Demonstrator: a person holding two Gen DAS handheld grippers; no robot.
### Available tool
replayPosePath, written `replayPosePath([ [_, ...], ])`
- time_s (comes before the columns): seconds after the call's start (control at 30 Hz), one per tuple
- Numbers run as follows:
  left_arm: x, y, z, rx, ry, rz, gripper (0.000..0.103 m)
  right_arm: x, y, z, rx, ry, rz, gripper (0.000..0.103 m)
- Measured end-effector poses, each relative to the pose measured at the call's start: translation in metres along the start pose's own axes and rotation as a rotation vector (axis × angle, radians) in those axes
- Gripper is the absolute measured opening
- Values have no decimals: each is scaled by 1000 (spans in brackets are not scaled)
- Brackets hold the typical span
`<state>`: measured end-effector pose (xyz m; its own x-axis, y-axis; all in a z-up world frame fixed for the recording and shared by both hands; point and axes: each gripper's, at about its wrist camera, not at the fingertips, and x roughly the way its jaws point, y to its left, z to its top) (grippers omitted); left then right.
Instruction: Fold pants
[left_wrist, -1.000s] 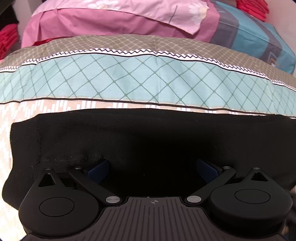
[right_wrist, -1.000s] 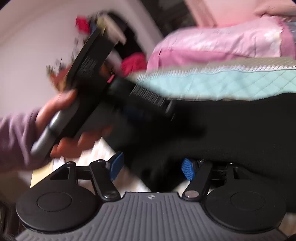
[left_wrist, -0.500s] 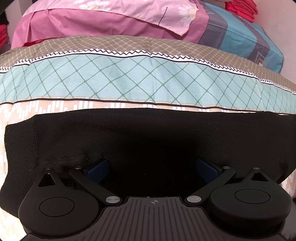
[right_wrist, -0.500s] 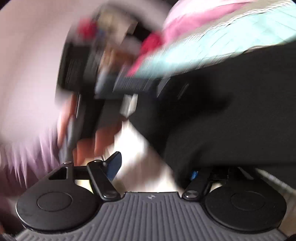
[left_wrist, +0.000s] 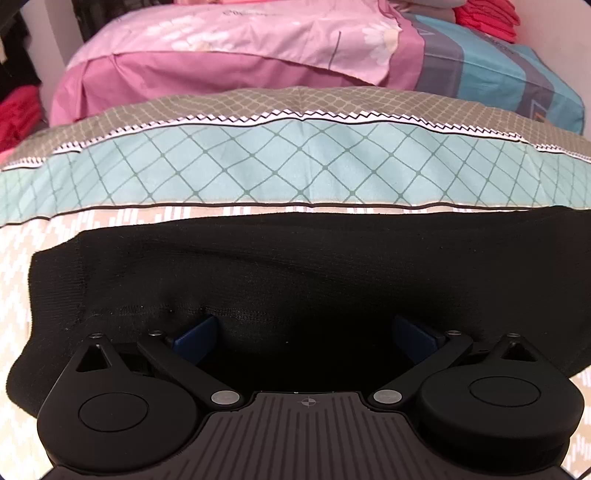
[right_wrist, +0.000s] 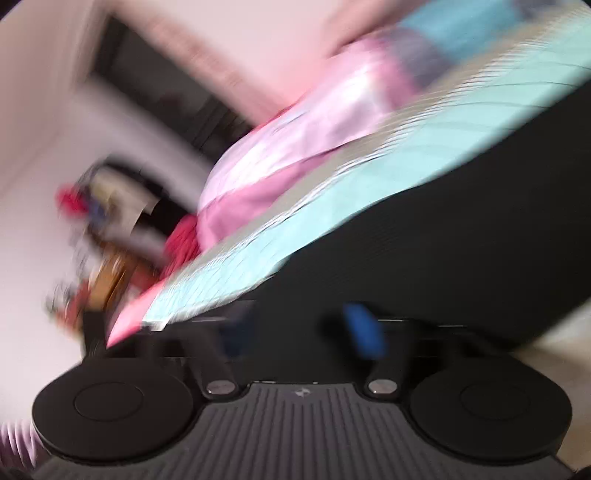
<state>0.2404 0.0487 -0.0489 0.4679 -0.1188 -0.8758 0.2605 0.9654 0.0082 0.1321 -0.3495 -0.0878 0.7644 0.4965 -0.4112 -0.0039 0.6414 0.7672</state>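
Left tongs (left_wrist: 304, 336) tilted down, apart over black pants (left_wrist: 295, 266); right tongs (right_wrist: 299, 332) rolled, closing.

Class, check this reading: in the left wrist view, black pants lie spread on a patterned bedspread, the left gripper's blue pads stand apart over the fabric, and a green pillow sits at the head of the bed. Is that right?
One detail is wrong: the pillow is pink, not green, as the left wrist view shows. The black pants do lie on the patterned bedspread, and the left gripper has its blue pads apart over the fabric.
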Motion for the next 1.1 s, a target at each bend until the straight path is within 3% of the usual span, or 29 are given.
replayPosePath([
  [0.2, 0, 0, -2, -22, -25, 13, 103, -63, -66, 33, 103, -236, -142, 38],
  [0.3, 1, -2, -1, -30, -24, 25, 103, -89, -89, 50, 186, -350, -173, 39],
  [0.33, 2, -3, -1, -33, -24, 28, 103, -96, -95, 54, 212, -390, -201, 47],
  [0.37, 2, -3, -1, -35, -24, 32, 103, -97, -93, 53, 245, -419, -215, 62],
  [0.43, 2, -4, -1, -38, -25, 41, 103, -102, -88, 51, 232, -410, -165, 84],
  [0.5, 2, -5, -2, -44, -25, 48, 103, -93, -76, 47, 155, -333, -144, 86],
  [0.6, 3, -6, -1, -50, -23, 55, 103, -94, -85, 51, 69, -282, -162, 73],
  [0.67, 3, -6, -1, -50, -23, 57, 103, -105, -102, 59, 129, -316, -180, 44],
  [0.73, 3, -6, -2, -53, -25, 60, 103, -126, -115, 69, 186, -385, -252, 25],
  [0.8, 2, -7, -2, -56, -27, 65, 103, -140, -120, 76, 201, -443, -340, 25],
  [0.83, 2, -7, -3, -58, -27, 68, 103, -145, -117, 78, 193, -463, -377, 33],
  [0.87, 2, -8, -3, -58, -27, 70, 103, -149, -113, 76, 180, -479, -397, 51],
  [0.93, 2, -8, -3, -58, -27, 72, 103, -155, -100, 70, 134, -491, -413, 75],
  [1.03, 2, -8, -2, -59, -25, 72, 103, -167, -74, 52, 54, -465, -480, 75],
  [1.1, 2, -8, -2, -58, -24, 72, 103, -175, -64, 36, 86, -437, -474, 78],
])
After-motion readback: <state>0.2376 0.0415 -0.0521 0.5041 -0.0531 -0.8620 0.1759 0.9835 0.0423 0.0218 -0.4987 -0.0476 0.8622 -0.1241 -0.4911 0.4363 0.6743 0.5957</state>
